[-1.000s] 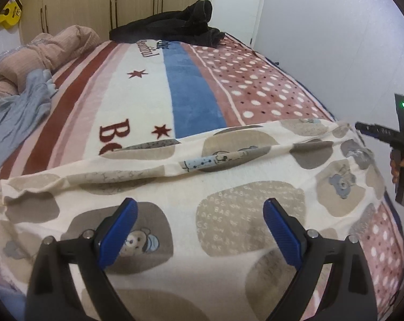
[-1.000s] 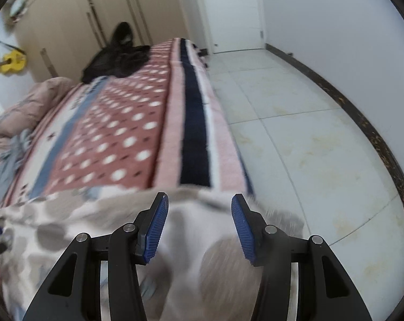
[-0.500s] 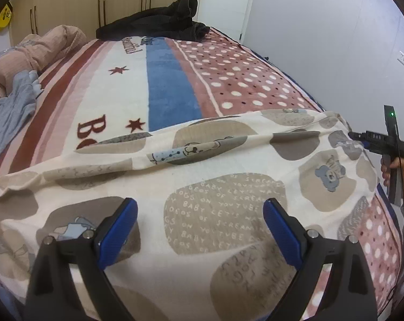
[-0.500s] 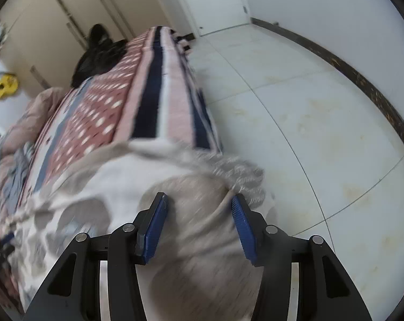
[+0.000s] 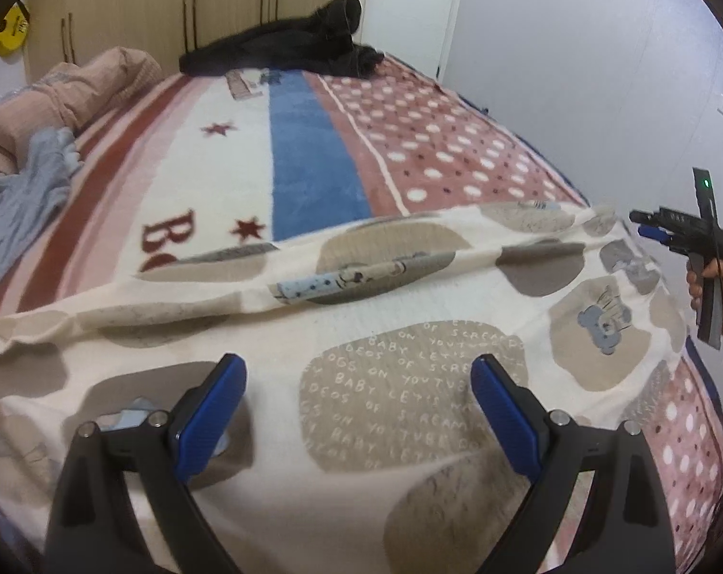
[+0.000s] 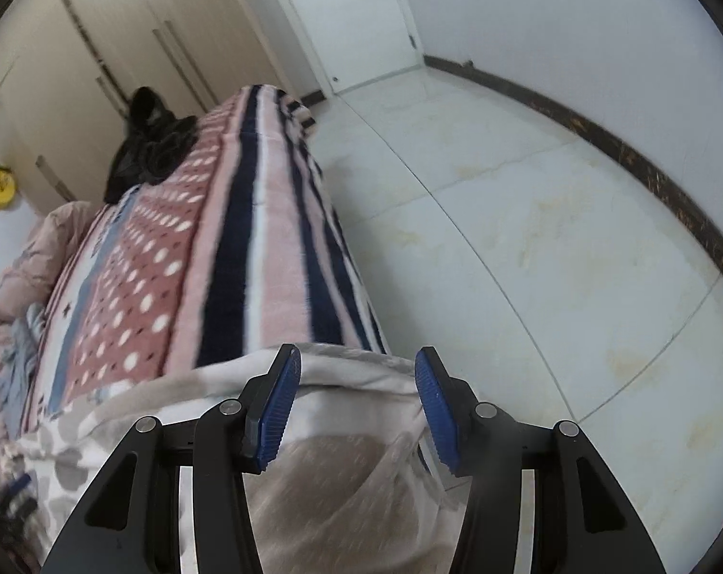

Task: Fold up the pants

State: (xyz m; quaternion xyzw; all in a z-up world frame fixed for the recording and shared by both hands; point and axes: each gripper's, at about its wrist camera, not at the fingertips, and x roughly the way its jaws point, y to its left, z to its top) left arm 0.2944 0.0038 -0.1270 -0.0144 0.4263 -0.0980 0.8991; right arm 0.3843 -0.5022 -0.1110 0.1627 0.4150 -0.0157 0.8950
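The left gripper [image 5: 359, 411] hung just over the pants [image 5: 409, 315], its blue pads [image 5: 208, 416] spread wide with nothing between them; whether the tips touched the cloth could not be told. The right gripper [image 6: 356, 402] sat at the bed's right edge, likewise parted wide and holding nothing, with the pants [image 6: 332, 488] bunched below and between its fingers, draping toward the floor [image 6: 528, 248].

The pants lay flat across the near end of the bed [image 5: 313, 153], cream with grey-brown patches and small bears. Their long axis ran left to right across the bed, square to the way both grippers pointed. A lengthwise ridge where the two legs met ran along the far side. In the left view the right gripper [image 5: 648, 232] appeared at the cloth's right end, so each hand had one end: the left nearer the left and middle stretch, the right at the overhanging end. A fold bringing one end over the other would likely fall to the right hand, which already stood over the end.

Beyond the pants stretched the striped and dotted blanket [image 5: 409, 143]. A grey garment [image 5: 21, 205] and a pink quilt [image 5: 74, 91] lay at the left, well apart, and dark clothes [image 5: 284, 48] sat at the far end by the wardrobe [image 5: 170, 0] and door [image 5: 409, 0].
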